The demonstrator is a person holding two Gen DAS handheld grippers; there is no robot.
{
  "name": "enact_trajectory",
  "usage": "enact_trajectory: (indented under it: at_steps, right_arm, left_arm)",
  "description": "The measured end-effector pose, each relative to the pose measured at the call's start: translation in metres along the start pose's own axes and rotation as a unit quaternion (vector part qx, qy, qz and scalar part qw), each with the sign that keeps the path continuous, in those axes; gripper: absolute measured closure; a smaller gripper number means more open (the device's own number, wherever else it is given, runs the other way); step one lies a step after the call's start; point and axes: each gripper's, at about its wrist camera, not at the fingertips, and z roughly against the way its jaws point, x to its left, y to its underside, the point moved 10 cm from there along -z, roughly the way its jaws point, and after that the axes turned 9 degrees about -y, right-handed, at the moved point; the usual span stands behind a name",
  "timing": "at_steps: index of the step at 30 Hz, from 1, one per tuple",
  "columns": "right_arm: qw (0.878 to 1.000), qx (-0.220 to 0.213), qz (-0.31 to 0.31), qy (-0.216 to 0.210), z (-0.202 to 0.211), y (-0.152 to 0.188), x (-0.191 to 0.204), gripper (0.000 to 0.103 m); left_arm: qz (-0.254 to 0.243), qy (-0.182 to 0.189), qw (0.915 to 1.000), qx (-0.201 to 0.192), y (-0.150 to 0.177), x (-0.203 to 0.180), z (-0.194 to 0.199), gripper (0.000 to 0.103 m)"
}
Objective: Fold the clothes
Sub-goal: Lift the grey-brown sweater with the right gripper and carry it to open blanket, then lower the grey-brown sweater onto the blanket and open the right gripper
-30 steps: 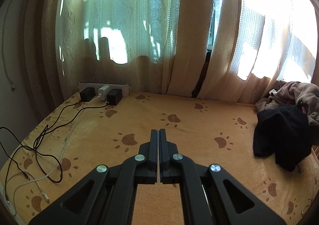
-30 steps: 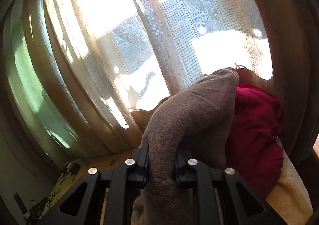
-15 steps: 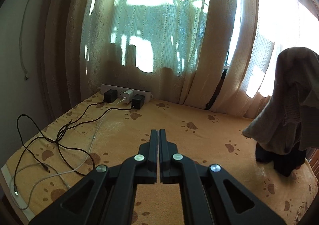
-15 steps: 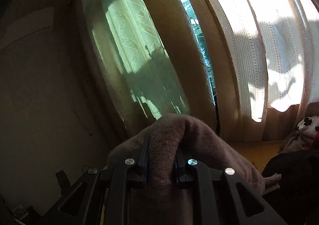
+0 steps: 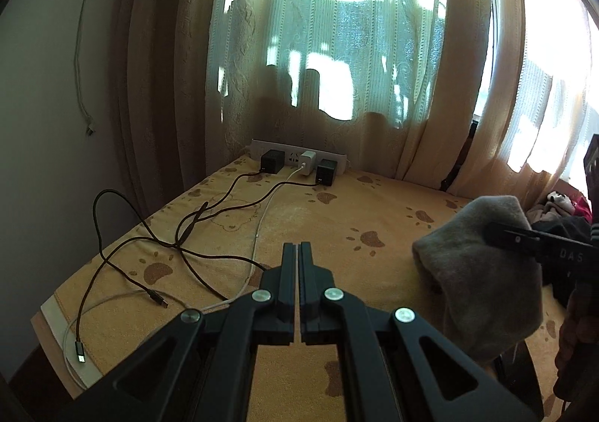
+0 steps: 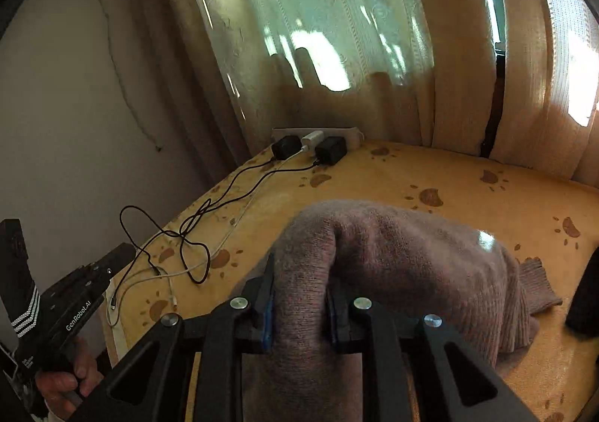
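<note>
- The right gripper (image 6: 301, 294) pinches a bunched brown sweater (image 6: 393, 257) over the bed (image 6: 468, 182).
- The left gripper (image 5: 298, 253) is closed tight and holds nothing.
- Cables (image 5: 179, 234) lie near the bed's left edge.

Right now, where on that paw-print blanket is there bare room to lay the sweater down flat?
The blanket's middle is free, between the tangled cables on its left and the clothes pile at its right edge. The far left corner is crowded by the power strip. The right tongs grip the brown sweater over that free middle.
</note>
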Motion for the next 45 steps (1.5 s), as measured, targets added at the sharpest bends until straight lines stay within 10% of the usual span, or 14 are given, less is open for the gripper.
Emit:
enact_trajectory:
  at_steps: [14, 18, 23, 45]
  right_arm:
    - [0.988, -0.009, -0.003, 0.154, -0.046, 0.056, -0.003, 0.059]
    - [0.984, 0.03, -0.024, 0.172, -0.056, 0.07, -0.02, 0.019]
    - [0.988, 0.06, -0.095, 0.11, -0.068, 0.083, -0.04, 0.0]
    - [0.984, 0.086, -0.076, 0.136, -0.076, 0.082, -0.04, 0.0]
  left_arm:
    - [0.009, -0.004, 0.9999, -0.001, 0.004, 0.011, 0.003, 0.098]
    - [0.013, -0.003, 0.9999, 0.001, 0.006, 0.013, 0.003, 0.097]
    - [0.014, -0.001, 0.9999, -0.004, 0.004, 0.01, 0.006, 0.094]
    - [-0.006, -0.007, 0.9995, -0.032, -0.008, -0.018, 0.031, 0.06]
